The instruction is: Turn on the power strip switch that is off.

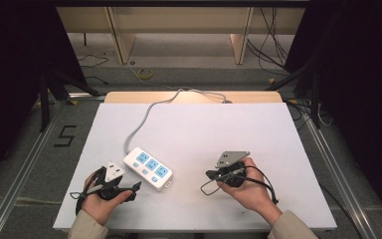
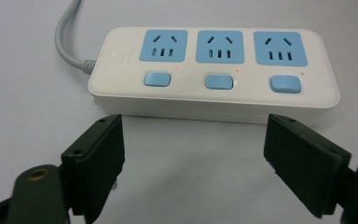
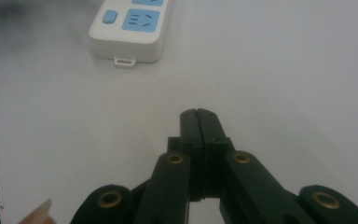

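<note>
While the white power strip (image 1: 148, 168) lies near the middle of the white counter (image 1: 258, 134), its grey cord running toward the far edge, the left tongs (image 2: 193, 154) sit spread wide just before its long side. Well apart to the right, the right tongs (image 3: 199, 122) are pressed together on nothing.

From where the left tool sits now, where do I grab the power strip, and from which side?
Take the power strip across its short width at mid-body, coming from above. It lies flat, long and low, with straight parallel long sides; the left tool, jaws wide open, already faces its near long side. Stay off the end where the grey cord leaves.
</note>
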Available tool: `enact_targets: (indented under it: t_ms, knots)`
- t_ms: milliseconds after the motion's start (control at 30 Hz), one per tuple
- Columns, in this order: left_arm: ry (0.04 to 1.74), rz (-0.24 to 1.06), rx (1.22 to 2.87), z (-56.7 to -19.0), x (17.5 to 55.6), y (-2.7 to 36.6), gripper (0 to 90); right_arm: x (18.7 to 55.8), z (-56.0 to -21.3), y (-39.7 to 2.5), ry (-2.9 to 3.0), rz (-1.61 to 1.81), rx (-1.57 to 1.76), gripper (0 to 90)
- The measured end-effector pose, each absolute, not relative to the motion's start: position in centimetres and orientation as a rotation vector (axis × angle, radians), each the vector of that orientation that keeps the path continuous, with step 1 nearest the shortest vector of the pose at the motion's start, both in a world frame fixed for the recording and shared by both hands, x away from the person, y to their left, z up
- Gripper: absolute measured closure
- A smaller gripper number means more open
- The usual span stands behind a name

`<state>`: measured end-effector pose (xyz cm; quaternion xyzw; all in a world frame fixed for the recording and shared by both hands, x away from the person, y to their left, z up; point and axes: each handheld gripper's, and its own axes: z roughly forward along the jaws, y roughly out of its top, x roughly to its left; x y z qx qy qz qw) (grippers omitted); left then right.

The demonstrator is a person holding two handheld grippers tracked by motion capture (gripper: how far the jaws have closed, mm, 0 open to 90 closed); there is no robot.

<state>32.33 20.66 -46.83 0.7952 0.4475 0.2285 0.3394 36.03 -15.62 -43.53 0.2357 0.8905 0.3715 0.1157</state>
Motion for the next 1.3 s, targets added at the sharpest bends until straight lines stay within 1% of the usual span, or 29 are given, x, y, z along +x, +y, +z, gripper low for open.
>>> enact_targets:
  t_ms: [1300]
  knots:
    - [1.162, 0.6, 2.071, -46.8, 32.3, 20.5, 20.3, 37.4, -42.1, -10.5, 2.694, 1.064, 0.625, 90.0]
